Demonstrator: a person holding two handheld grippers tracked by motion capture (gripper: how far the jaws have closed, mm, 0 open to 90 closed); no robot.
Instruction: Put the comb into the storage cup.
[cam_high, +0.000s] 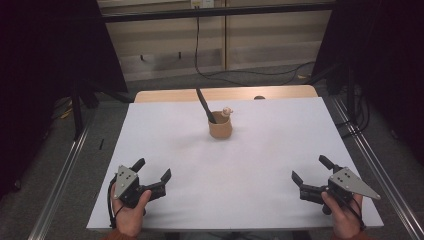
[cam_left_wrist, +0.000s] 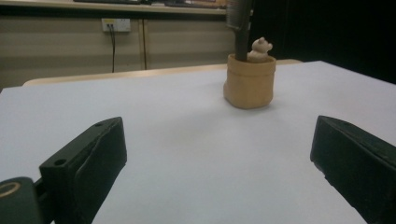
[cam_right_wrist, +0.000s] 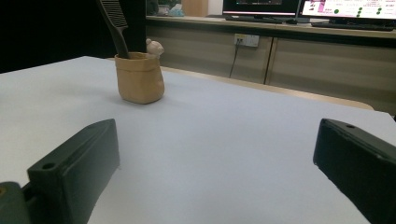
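At the near left corner of the white tabletop (cam_high: 250, 165), the left tool (cam_high: 154, 170) rests in the person's left hand (cam_high: 131, 212) with its jaws spread wide apart and nothing between them. In the left gripper view the two black jaws frame bare white surface, and the tan pot (cam_left_wrist: 249, 81) stands well ahead of them, a little right of the middle of the gap.

That small tan pot (cam_high: 220, 128) is the only loose thing on the tabletop, so it is probably what any coming move concerns. It sits upright toward the far side, roughly midway between the left and right edges, well apart from both tools. A dark comb (cam_high: 204, 104) stands in it, its long axis rising out of the pot and leaning away toward the far left, toothed end uppermost. Beside the comb, at the rim, pokes a small pale bear-like figure (cam_high: 227, 111); the right gripper view shows this figure (cam_right_wrist: 154, 47) on the pot's far right rim and the comb (cam_right_wrist: 114, 23) slanting up and left.

At the near right corner, the right tool (cam_high: 310, 169) lies in the person's right hand (cam_high: 345, 217), jaws likewise wide apart and empty. From here the pot (cam_right_wrist: 140, 77) lies ahead and to the left.

Both tools point inward toward the pot, and neither looks clearly nearer. Because the comb leans to the left, its free upper end tips toward the left tool's side, which I judge the easier approach for lifting it along its own axis.
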